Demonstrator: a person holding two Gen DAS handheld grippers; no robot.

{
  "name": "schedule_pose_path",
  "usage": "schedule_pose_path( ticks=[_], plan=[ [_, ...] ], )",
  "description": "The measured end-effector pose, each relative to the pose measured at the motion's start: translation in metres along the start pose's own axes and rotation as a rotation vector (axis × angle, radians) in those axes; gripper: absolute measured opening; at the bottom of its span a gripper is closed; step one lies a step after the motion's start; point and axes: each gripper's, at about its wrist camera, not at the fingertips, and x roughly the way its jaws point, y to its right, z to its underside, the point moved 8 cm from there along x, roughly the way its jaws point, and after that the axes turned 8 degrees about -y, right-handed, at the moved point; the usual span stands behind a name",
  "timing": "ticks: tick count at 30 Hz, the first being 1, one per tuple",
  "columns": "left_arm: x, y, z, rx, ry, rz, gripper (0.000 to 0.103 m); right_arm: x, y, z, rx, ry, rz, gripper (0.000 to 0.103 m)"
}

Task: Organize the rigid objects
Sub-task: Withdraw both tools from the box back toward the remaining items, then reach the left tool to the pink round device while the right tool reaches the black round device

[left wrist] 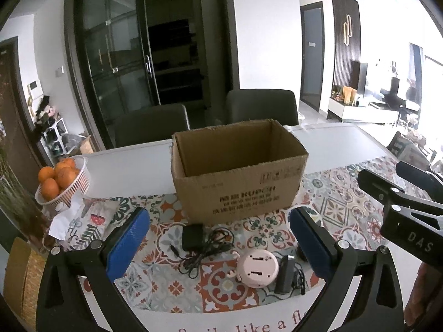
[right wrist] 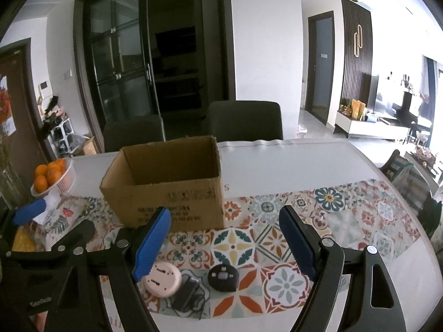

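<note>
Small rigid objects are lying on the patterned tablecloth (right wrist: 277, 238) near the table's front edge, in front of an open cardboard box (left wrist: 238, 171). Nearest the box a black adapter (left wrist: 192, 236) is resting flat with its thin cable (left wrist: 205, 251) coiling loosely beside it. Toward the front, a round pink disc (left wrist: 257, 271) is lying with its slotted face up, and a second dark adapter (left wrist: 285, 276) is sitting just right of it, touching or nearly touching. In the right wrist view a round black gadget (right wrist: 223, 276) is sitting just right of that pair, apart from the pink disc.

The box is standing upright with its flaps open, partly on the cloth and partly on the bare white table (right wrist: 290, 160); what shows of its inside looks bare.

The left gripper (left wrist: 220, 238) is hovering above the objects with its blue-padded fingers (left wrist: 128, 244) spread wide, gripping nothing. The right gripper (right wrist: 224, 238) is likewise hanging over the cloth, its fingers wide apart and holding nothing, just right of the left one.

At the table's left a white basket (left wrist: 74, 185) is holding oranges (left wrist: 58, 175), standing near some folded printed cloth (left wrist: 91, 218). Two dark chairs (left wrist: 261, 106) are standing behind the table.
</note>
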Motion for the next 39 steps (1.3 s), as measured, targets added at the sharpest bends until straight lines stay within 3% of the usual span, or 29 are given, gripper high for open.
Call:
schedule_pose_path(
  ticks=[16, 39],
  plan=[
    [0.019, 0.010, 0.047, 0.037, -0.058, 0.018, 0.103, 0.014, 0.003, 0.053, 0.021, -0.081, -0.007, 0.081],
    [0.072, 0.031, 0.093, 0.094, -0.172, 0.063, 0.103, 0.066, 0.011, 0.107, 0.023, -0.222, -0.016, 0.081]
  ],
)
